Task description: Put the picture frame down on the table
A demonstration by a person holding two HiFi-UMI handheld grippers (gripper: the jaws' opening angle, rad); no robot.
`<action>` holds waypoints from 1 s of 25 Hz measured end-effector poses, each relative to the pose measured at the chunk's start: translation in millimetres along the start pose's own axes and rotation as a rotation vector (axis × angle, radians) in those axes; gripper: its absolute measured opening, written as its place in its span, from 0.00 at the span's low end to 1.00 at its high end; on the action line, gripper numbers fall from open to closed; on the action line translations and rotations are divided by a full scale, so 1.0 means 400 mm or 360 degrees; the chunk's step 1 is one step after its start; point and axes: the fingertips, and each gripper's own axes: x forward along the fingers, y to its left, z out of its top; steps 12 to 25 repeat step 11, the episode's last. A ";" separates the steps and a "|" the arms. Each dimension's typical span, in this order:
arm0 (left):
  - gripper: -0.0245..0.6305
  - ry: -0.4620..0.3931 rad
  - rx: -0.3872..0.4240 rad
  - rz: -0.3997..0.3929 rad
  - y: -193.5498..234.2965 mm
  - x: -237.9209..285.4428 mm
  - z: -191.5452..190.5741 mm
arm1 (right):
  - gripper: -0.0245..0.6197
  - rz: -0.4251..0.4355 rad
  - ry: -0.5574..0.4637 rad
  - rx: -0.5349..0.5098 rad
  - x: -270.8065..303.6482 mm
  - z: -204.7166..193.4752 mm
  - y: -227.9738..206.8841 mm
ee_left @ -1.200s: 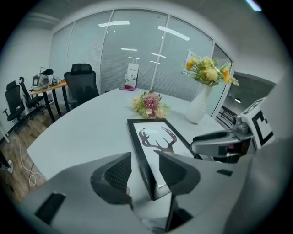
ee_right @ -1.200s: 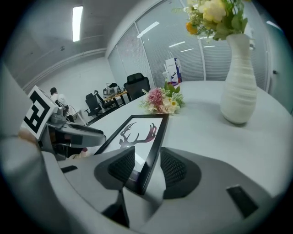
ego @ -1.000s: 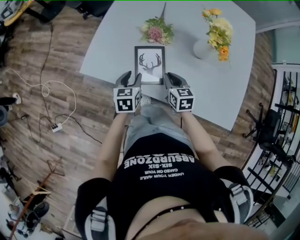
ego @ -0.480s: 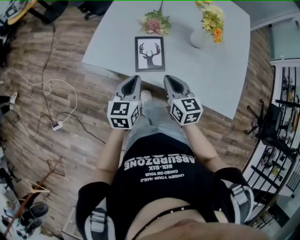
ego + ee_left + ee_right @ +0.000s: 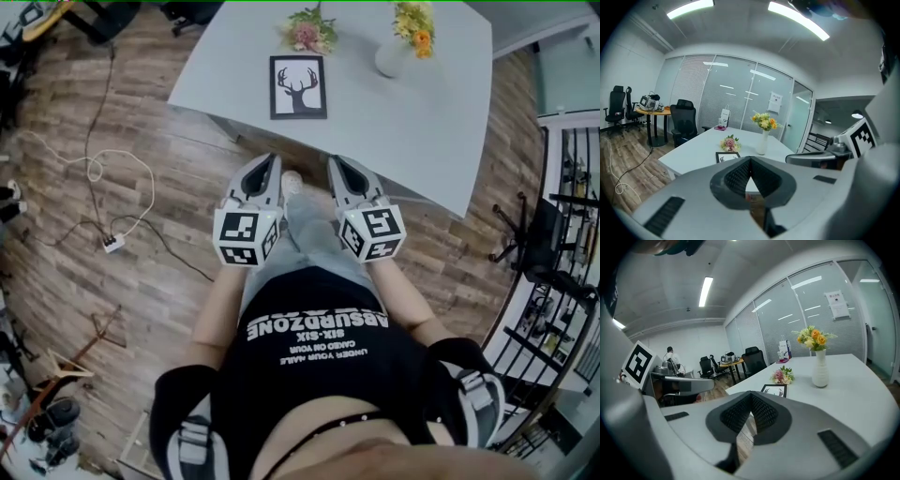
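The picture frame point(image 5: 298, 86) lies flat on the desk point(image 5: 412, 122), close to the desk's near edge. Its long axis runs from that edge toward the desk's far side, and the deer's antlers point to the far side. A flower bunch point(image 5: 311, 34) and a white vase point(image 5: 392, 56) sit farther in on the desk. The left hand-held gripper point(image 5: 267, 162) and right hand-held gripper point(image 5: 335, 162) hang off the desk's near edge, each with jaws pressed together and holding nothing.
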 end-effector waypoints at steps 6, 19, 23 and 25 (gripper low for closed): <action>0.06 0.0012 -0.0015 0.0003 -0.036 -0.051 -0.019 | 0.06 0.0019 -0.0007 0.0011 -0.063 -0.022 0.028; 0.06 0.0025 -0.0038 0.0014 -0.037 -0.077 -0.042 | 0.06 0.0028 0.0003 0.0020 -0.079 -0.044 0.048; 0.06 0.0025 -0.0038 0.0014 -0.037 -0.077 -0.042 | 0.06 0.0028 0.0003 0.0020 -0.079 -0.044 0.048; 0.06 0.0025 -0.0038 0.0014 -0.037 -0.077 -0.042 | 0.06 0.0028 0.0003 0.0020 -0.079 -0.044 0.048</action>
